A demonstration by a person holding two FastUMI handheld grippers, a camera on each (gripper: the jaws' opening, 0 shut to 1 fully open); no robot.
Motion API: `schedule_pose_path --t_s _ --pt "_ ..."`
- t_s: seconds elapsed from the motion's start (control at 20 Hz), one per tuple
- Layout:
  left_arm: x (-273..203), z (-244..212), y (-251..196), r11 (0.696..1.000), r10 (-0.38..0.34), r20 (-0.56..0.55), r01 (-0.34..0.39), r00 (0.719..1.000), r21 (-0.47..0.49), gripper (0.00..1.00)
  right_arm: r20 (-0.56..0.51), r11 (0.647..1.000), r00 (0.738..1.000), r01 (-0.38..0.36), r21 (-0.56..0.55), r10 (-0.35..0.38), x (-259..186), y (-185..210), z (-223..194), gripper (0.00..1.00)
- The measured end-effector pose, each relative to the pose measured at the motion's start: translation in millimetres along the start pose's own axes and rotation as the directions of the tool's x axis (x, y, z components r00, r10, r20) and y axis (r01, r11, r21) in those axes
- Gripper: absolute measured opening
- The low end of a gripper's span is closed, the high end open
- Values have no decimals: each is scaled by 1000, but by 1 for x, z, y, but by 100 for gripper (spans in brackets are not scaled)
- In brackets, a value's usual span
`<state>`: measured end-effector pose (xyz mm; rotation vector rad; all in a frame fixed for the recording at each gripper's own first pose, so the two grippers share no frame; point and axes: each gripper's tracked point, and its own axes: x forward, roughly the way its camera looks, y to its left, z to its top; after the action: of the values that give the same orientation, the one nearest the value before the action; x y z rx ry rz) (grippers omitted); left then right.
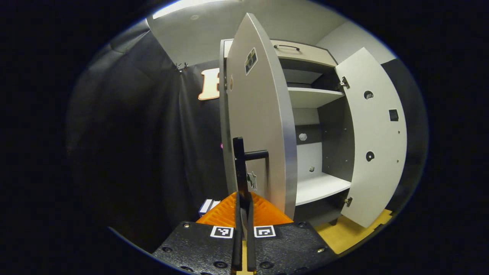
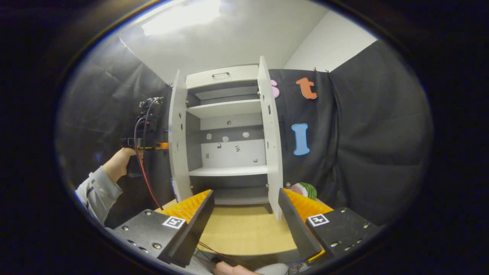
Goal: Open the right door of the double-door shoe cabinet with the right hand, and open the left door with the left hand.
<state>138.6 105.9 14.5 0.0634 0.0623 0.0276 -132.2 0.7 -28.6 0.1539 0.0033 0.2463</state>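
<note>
In the right gripper view, a person's hand (image 2: 123, 156) in a grey sleeve (image 2: 95, 191) was far to the left, holding the left gripper (image 2: 151, 131) up against the outer side of the left door (image 2: 176, 141). A red wire (image 2: 144, 172) hung down from that gripper. The shoe cabinet (image 2: 225, 137) stood at the back edge of the wooden table (image 2: 244, 233), and both its doors were swung wide open. Inside were white shelves (image 2: 229, 171) and a grey back wall. The right door (image 2: 270, 137) stuck straight out toward the camera. The right gripper (image 2: 244, 214) sat low in front of the cabinet with its two fingers spread far apart and nothing between them. A striped round thing (image 2: 305, 189) lay near the table's back right corner, just beside the right door. In the left gripper view, the left door (image 1: 263, 126) was close up, edge on. The left gripper (image 1: 243, 214) had its fingers squeezed tight on the black door handle (image 1: 244, 164), which stood upright near the door's lower part. Past that door the right door (image 1: 372, 141) hung open, with the shelves (image 1: 321, 187) between the two.
</note>
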Motion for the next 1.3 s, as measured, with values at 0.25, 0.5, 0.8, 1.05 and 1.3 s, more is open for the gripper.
schedule_pose_path --t_s 0.25,0.5,0.8,1.05,1.3 --pt "2 -3 43 997 -32 26 34 999 -75 1 3 999 999 -33 25 33 2 14 -6 100" --pt "1 -10 46 996 -84 58 84 995 -5 1 1 1000 1000 -12 5 12 3 16 -10 97" --pt "-10 -15 43 994 -71 46 75 996 -83 1 17 1000 1000 -8 22 7 -1 14 -7 100" --pt "-49 -29 42 997 -47 27 48 999 -52 4 26 999 1000 -9 33 8 -3 11 -5 100" --pt "-99 -40 48 994 35 44 -30 998 -110 78 14 999 1000 -10 36 9 -3 13 -13 100"
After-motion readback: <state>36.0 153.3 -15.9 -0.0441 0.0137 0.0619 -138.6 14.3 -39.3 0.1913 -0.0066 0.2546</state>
